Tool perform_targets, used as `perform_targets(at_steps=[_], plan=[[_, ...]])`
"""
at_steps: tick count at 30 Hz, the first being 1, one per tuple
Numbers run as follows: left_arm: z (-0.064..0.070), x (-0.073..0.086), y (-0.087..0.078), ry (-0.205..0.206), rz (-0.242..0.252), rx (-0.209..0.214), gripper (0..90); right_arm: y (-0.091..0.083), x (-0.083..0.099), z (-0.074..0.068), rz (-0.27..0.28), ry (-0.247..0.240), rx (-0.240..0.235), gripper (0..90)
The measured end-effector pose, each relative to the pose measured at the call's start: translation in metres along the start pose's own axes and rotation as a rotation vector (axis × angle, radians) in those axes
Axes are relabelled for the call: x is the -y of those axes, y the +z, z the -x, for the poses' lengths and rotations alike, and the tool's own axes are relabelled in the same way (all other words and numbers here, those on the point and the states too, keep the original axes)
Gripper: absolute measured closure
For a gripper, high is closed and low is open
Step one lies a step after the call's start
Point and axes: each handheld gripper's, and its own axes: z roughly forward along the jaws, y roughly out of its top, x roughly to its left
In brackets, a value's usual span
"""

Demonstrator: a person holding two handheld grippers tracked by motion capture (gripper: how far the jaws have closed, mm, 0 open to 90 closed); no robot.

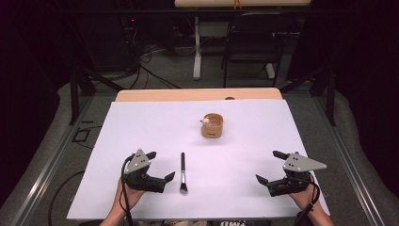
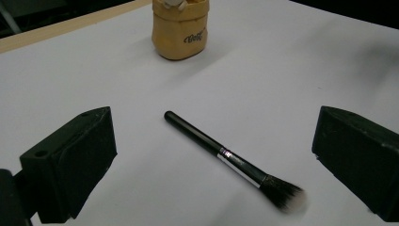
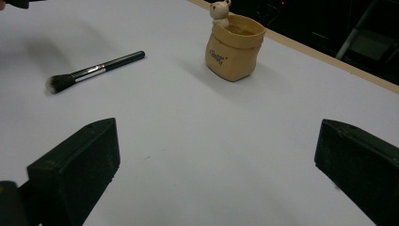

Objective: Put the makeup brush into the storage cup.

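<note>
Two black grippers, the left gripper and the right gripper, rest with jaws wide apart, holding nothing. Just beside the left one lies a slim black makeup brush, soft bristles nearest. Farther off stands a tan, sack-shaped pot on the smooth white table.

Your left gripper hangs above the white table with its two black jaws spread wide, one at eight o'clock and one at four o'clock, nothing between them but the surface. A makeup brush lies flat in that gap, its black handle pointing toward eleven o'clock and its pale-tipped bristles toward five o'clock, clear of both jaws. At twelve o'clock, well apart from the brush, stands a tan pot with dark lettering on its side.
</note>
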Motion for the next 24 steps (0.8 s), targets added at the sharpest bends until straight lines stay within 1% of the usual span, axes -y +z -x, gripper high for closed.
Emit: perform_targets(at_steps=[3,7,8,9,11,14,15,21,22,23,24], plan=[[0.001,-0.001,0.003,0.003,-0.009,0.000,0.4,0.000,0.000,0.000,0.000,-0.002,0.000,0.0],[0.002,-0.002,0.009,-0.020,-0.028,-0.013,0.4,0.000,0.000,0.000,-0.005,0.000,0.001,0.0],[0.002,-0.002,0.009,-0.019,-0.035,-0.015,0.4,0.000,0.000,0.000,-0.004,-0.001,0.001,0.0],[0.003,-0.002,0.011,-0.027,-0.032,-0.017,0.5,0.000,0.000,0.000,-0.004,-0.001,0.001,0.0],[0.003,-0.003,0.012,-0.027,-0.034,-0.027,0.5,0.000,0.000,0.000,-0.004,-0.001,0.001,0.0],[0.004,-0.005,0.014,-0.029,-0.041,-0.028,0.5,0.000,0.000,0.000,-0.005,-0.001,-0.001,0.0],[0.004,-0.005,0.015,-0.036,-0.036,-0.029,0.5,0.001,0.000,0.000,-0.005,-0.001,0.000,0.0],[0.008,-0.007,0.019,-0.050,-0.054,-0.039,0.5,0.000,0.000,0.000,-0.009,-0.004,-0.001,0.0],[0.009,-0.008,0.021,-0.055,-0.060,-0.051,0.5,0.001,0.000,0.000,-0.005,-0.001,0.000,0.0],[0.009,-0.008,0.021,-0.055,-0.060,-0.051,0.5,0.001,0.000,0.000,-0.005,-0.001,0.000,0.0],[0.009,-0.009,0.023,-0.065,-0.062,-0.054,0.5,0.000,0.000,0.000,-0.005,-0.001,-0.001,0.1]])
